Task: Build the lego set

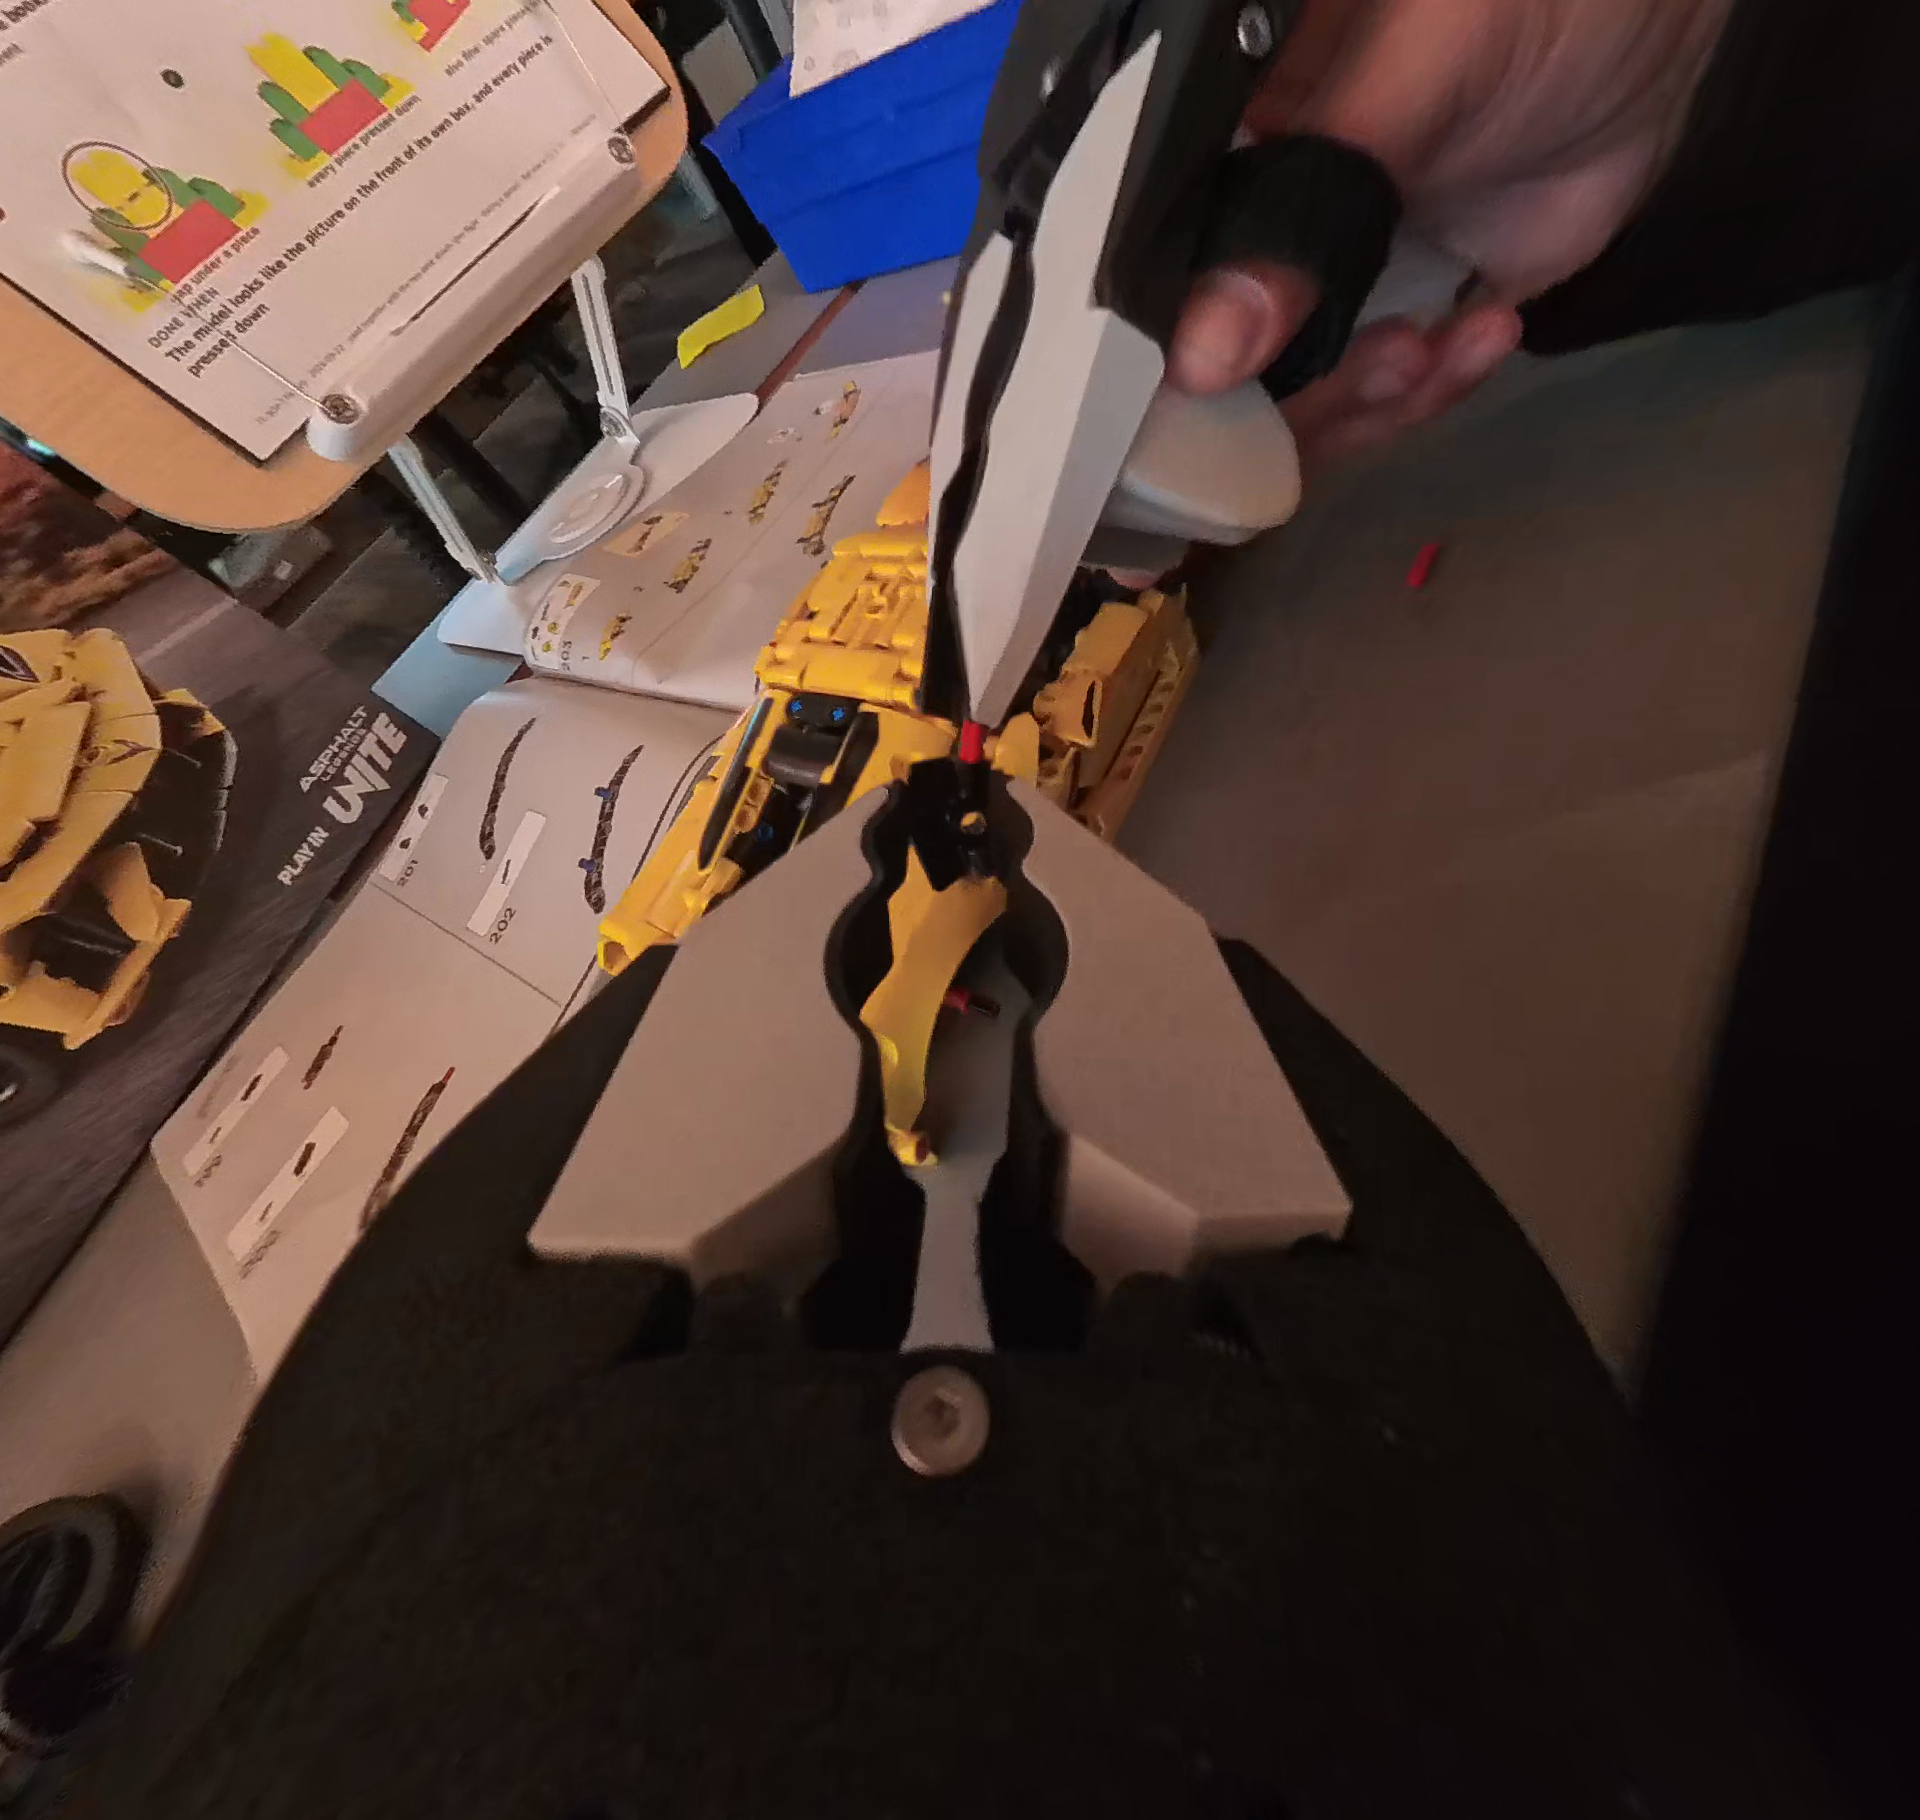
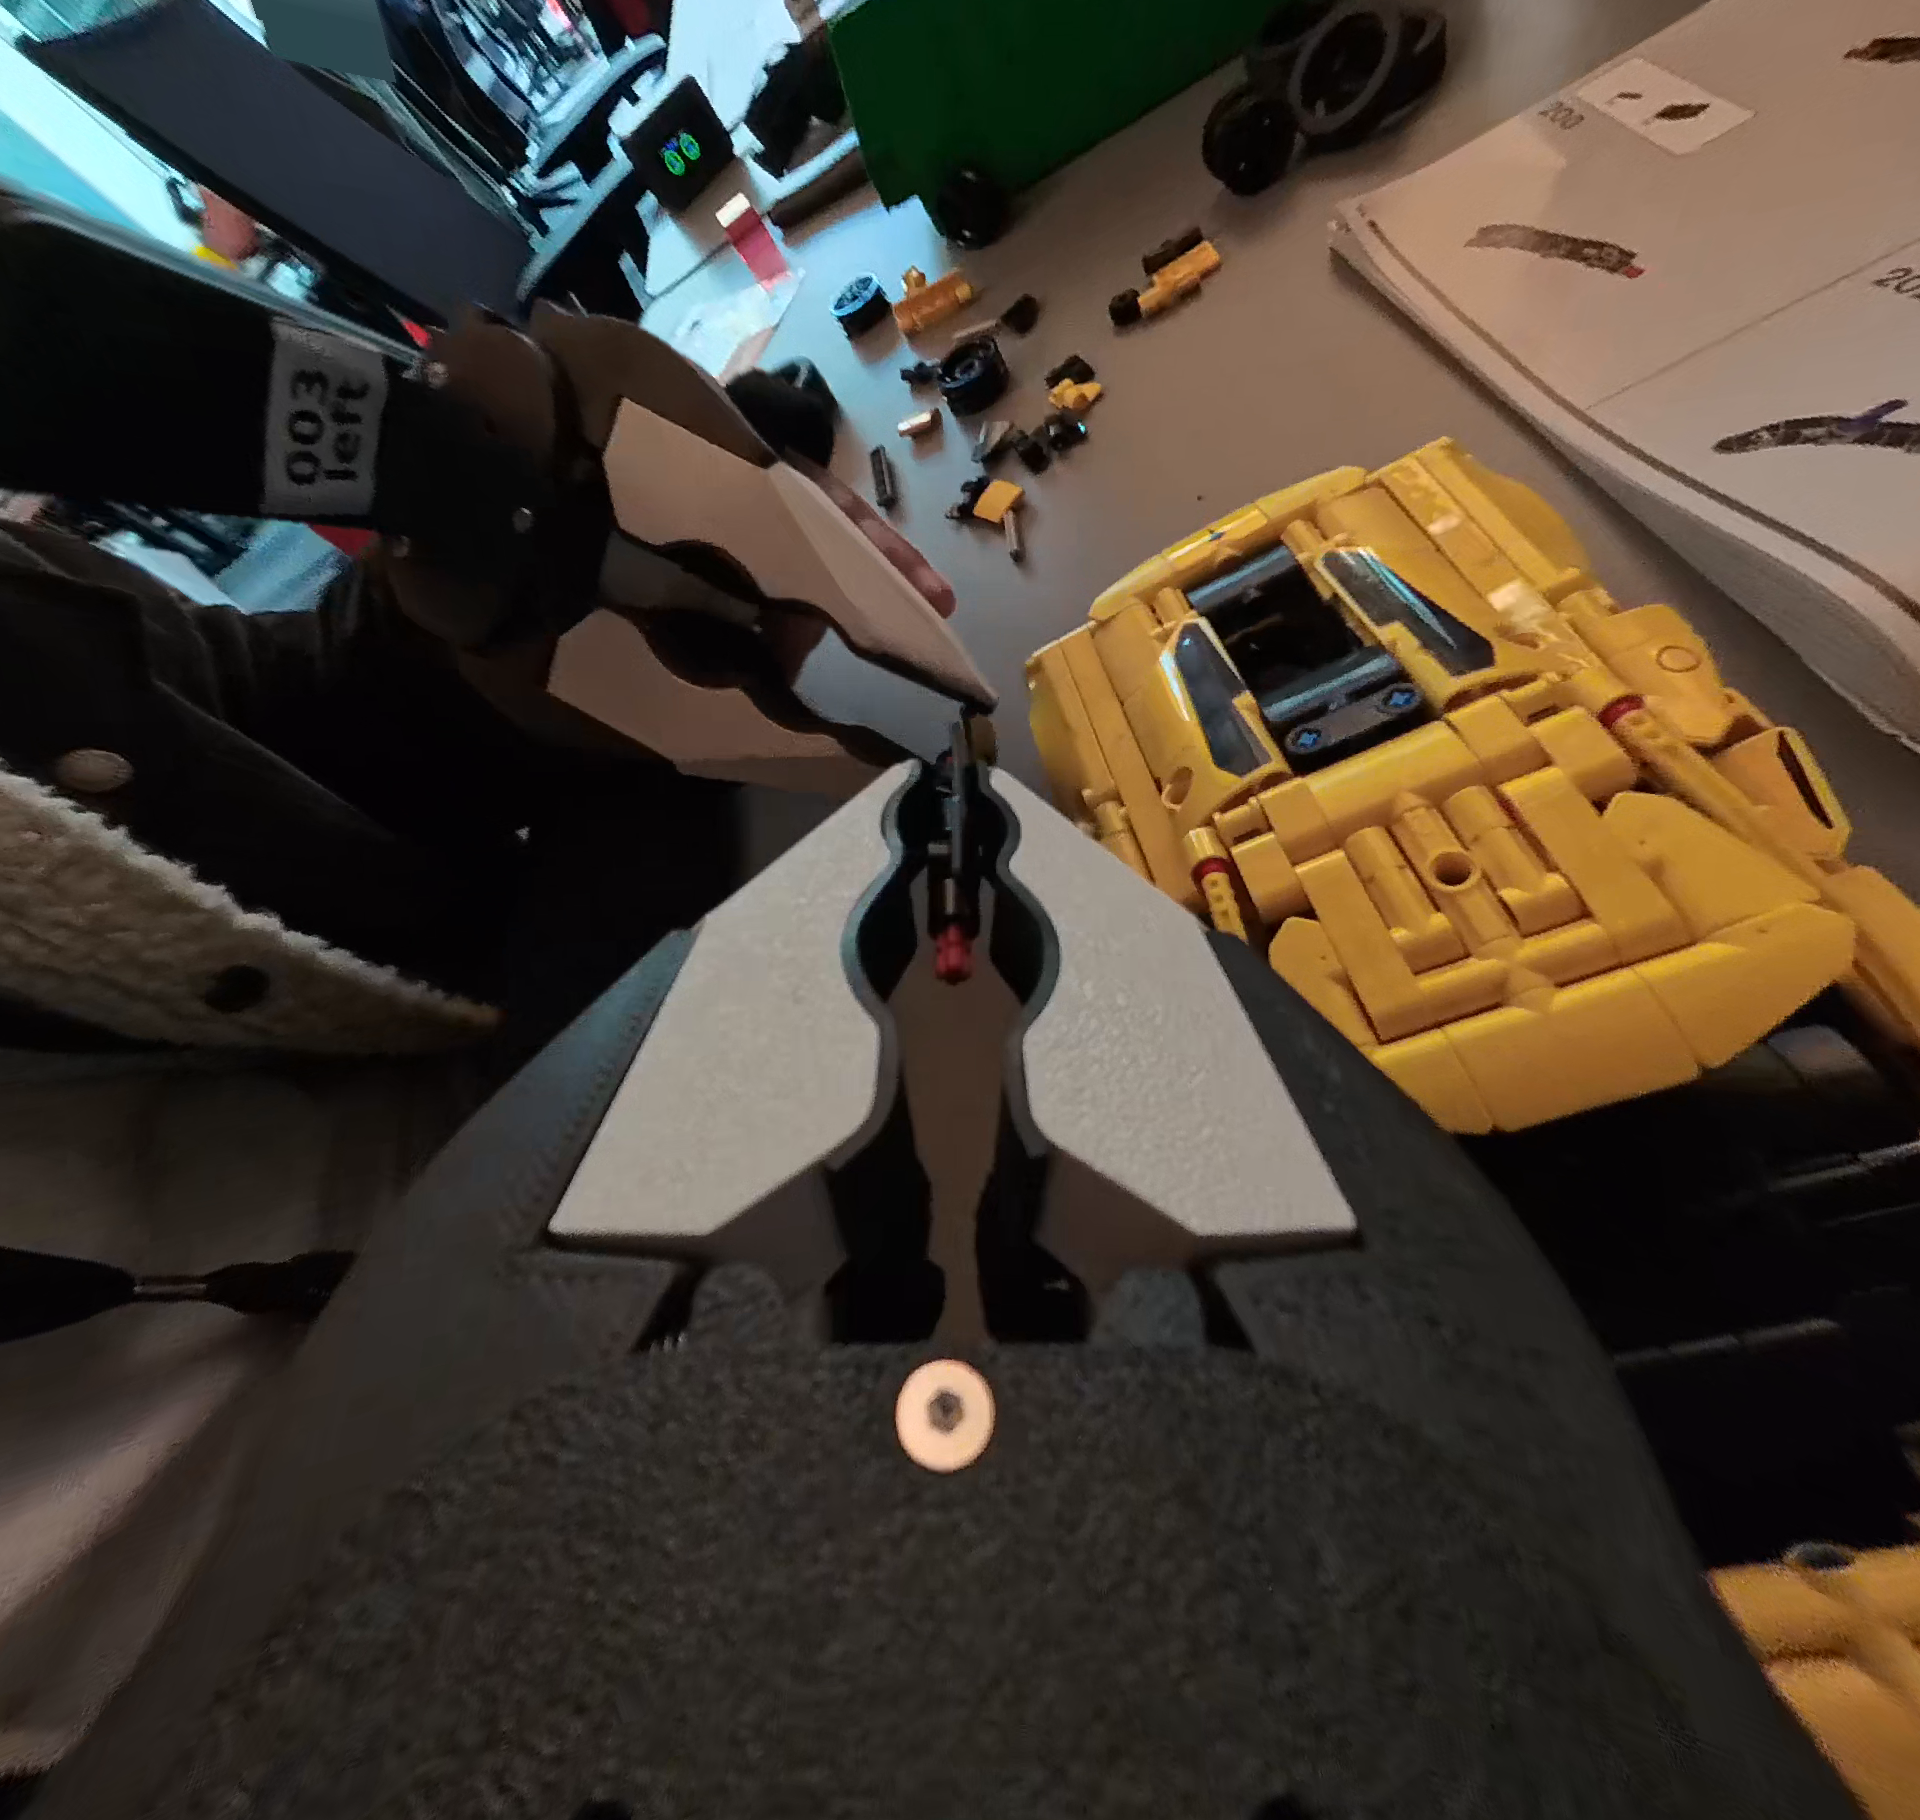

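**A:** What are the fingers doing?

**B:** The left gripper [image 1: 951, 814] has its fingers pressed in on a small yellow panel piece [image 1: 930, 949] with black fittings at its far end. It sits lengthwise in the gap between the fingers, so that end pokes out past the tips. The right gripper [image 2: 951, 773] pinches a thin black pin with a red end [image 2: 952, 897], also lengthwise, red end nearest its camera.

**A:** Why hold them that way?

**B:** The two sets of tips meet nearly nose to nose above the table. My reading is that the pin is being lined up with a hole in the black fitting, one gripper steadying the panel while the other feeds the pin. Whether the pin has entered, I cannot tell; the joint is tiny and shadowed.

**A:** Where is the model itself?

**B:** The yellow car [image 2: 1455, 835], mostly built, rests on the grey table [image 1: 1455, 835] just beyond the meeting tips, free of both grippers. Probably this small assembly goes onto it afterwards.

**A:** And farther out?

**B:** The open instruction booklet [image 2: 1662, 295] lies beside the car, within easy sight. In the right wrist view, loose parts [image 2: 997, 399] are scattered at the far side, with black tyres [image 2: 1330, 87] near a green bin [image 2: 1039, 25]. In the left wrist view a printed guide sheet [image 1: 312, 129] stands propped on a stand, far left, with a blue bin [image 1: 873, 170] behind.
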`<state>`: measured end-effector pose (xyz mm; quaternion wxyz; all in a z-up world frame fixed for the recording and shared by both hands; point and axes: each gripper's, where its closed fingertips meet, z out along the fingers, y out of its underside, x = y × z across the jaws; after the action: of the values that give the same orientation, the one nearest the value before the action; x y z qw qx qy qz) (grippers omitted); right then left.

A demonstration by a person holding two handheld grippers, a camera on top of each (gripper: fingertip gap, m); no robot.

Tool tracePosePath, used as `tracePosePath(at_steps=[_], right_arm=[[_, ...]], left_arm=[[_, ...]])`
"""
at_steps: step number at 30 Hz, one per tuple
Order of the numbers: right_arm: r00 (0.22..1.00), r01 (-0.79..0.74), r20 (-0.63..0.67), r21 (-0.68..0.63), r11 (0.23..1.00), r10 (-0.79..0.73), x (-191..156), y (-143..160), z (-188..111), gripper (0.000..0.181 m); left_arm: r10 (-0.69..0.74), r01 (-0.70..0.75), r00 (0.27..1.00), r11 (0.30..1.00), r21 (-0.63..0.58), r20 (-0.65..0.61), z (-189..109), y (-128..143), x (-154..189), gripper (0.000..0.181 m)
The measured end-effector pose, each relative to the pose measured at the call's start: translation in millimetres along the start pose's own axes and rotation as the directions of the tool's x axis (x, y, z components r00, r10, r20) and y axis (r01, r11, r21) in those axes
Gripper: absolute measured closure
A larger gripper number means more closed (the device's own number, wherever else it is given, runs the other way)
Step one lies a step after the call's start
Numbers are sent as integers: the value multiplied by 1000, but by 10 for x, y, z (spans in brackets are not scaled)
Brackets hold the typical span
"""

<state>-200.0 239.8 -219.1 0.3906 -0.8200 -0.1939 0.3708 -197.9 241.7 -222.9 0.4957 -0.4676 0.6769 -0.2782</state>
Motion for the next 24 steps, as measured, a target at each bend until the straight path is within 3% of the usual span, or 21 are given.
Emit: tracePosePath(at_steps=[5,13,19,24], right_arm=[[997,14,-73,-64,998,-19,44,83,23,174],[998,-1,-66,-58,998,-3,86,105,50,174],[988,79,-127,-81,994,-89,106,100,36,174],[995,58,-73,-42,997,-61,68,54,-10,175]], left_arm=[[56,-56,998,997,-44,5,43,58,45,167],[0,-1,1000,999,-54,-26,72,101,44,168],[42,-41,999,997,-58,0,88,100,35,167],[-77,76,996,997,-6,-35,72,41,26,166]])
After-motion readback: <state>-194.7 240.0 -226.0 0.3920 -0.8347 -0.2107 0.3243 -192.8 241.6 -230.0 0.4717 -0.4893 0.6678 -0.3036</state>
